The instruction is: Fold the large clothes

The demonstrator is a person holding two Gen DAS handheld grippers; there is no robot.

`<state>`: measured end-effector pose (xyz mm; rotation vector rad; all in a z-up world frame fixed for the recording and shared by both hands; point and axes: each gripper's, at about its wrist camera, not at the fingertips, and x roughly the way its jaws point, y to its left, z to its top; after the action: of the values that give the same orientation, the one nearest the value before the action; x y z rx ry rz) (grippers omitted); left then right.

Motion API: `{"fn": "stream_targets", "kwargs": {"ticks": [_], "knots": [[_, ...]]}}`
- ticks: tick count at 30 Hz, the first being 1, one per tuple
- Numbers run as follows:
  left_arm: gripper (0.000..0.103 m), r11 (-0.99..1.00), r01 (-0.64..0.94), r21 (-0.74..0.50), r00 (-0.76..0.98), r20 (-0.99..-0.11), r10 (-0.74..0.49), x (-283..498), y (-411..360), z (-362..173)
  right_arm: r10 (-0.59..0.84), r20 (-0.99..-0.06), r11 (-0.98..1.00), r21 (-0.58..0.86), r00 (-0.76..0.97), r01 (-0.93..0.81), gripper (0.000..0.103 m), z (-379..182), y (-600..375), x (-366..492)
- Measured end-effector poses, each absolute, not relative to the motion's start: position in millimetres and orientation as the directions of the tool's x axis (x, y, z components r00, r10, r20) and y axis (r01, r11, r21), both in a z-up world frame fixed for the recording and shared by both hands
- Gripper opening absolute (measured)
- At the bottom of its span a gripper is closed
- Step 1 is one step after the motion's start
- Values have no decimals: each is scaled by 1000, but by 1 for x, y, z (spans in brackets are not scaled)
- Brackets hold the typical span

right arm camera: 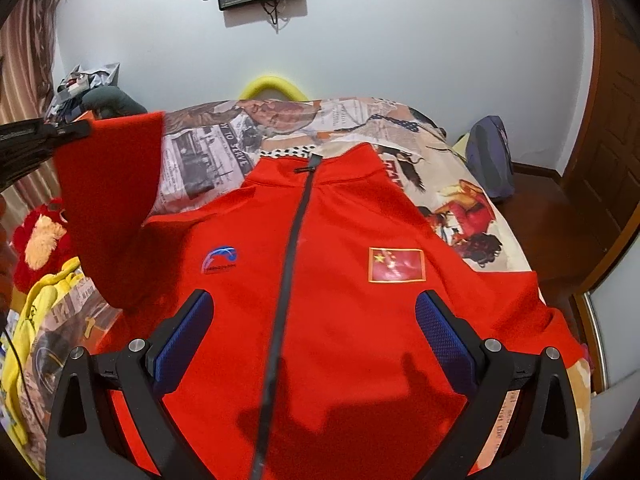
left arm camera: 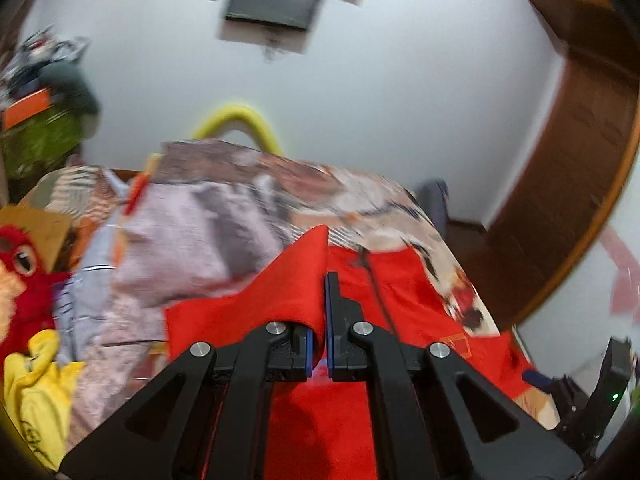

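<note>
Red jacket (right arm camera: 320,300) zipped, flat; left tongs (left arm camera: 319,320) pinch its sleeve, right tongs (right arm camera: 314,336) apart

- The red jacket (right arm camera: 340,320) was soft, matt cloth.
- Its flag patch (right arm camera: 396,265) looked shiny.
- The right gripper (right arm camera: 314,336) was black plastic with bumpy blue pads (right arm camera: 440,336) and shiny metal pins.
- The door (right arm camera: 616,128) was smooth brown wood.

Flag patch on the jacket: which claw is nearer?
Right. The right claw hovers open just short of the flag patch; the left claw holds the sleeve raised off to the side.
</note>
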<state>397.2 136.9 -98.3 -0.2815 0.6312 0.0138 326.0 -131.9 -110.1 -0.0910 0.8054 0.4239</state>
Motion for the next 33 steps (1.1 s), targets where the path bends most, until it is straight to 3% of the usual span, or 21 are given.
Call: {"fn": "stream_targets", "kwargs": {"ticks": [8,14,18,22,27,29,33], "knots": [[3,982,75,-176,676,-715,-180,426,36,-162,302,-729,920,55,614,-387,101,-118,-154,330],[4,966,127,-225,542,-800,-257,431,12,-213,281,-743,924,38,607,-381,101,-124,-164,330],[14,966,166,-199,453,-854,-254,425,-4,-240,264,-752,927,24,604,-375,101,-127,-169,330],[43,961,210,-182,419,-871,-257,408,-6,-243,251,-760,928,12,600,-372,101,-127,-171,328],[47,958,258,-126,450,-862,-234,380,2,-220,235,-758,926,-15,609,-376,101,-121,-164,321],[57,966,238,-103,485,-849,-210,369,17,-203,235,-755,923,-25,613,-385,101,-117,-159,319],[57,981,178,-81,533,-830,-165,354,59,-181,254,-747,902,-47,614,-430,101,-109,-138,311]]}}
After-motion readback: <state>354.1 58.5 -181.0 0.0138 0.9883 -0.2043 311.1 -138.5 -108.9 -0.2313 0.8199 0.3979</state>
